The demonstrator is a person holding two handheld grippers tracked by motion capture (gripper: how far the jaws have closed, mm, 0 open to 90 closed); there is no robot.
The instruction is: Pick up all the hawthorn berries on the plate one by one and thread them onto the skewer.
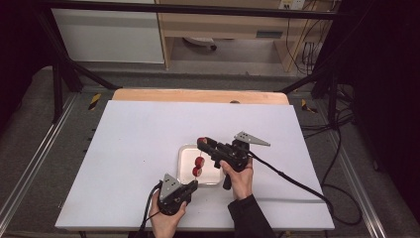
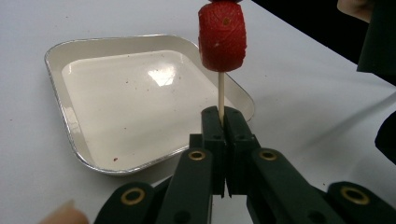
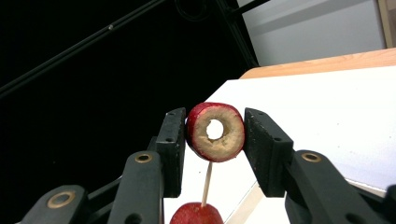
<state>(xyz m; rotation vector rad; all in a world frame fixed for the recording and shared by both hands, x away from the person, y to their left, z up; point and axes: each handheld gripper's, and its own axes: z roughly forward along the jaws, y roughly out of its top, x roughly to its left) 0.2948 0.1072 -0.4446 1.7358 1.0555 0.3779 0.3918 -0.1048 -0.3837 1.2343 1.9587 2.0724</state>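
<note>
Skewer (image 2: 221, 95) was pinched tight in the left gripper (image 2: 223, 122), while the right gripper (image 3: 214, 135) squeezed a cored red fruit piece (image 3: 215, 132) over the tray (image 2: 65, 121).

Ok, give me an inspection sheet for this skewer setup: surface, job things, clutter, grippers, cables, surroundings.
Surface: white table top, wooden strip along the far edge.
Job's things: foil tray, bare but for specks; wooden skewer upright with red fruit pieces on it; cored red fruit ring above the skewer tip.
Clutter: nothing seen.
Grippers: left gripper shut on the skewer's lower end; right gripper shut on the fruit ring.
Cables: black cable trails from the right gripper across the table; more on the floor at right.
Surroundings: black frame bars, wooden cabinet behind.
</note>
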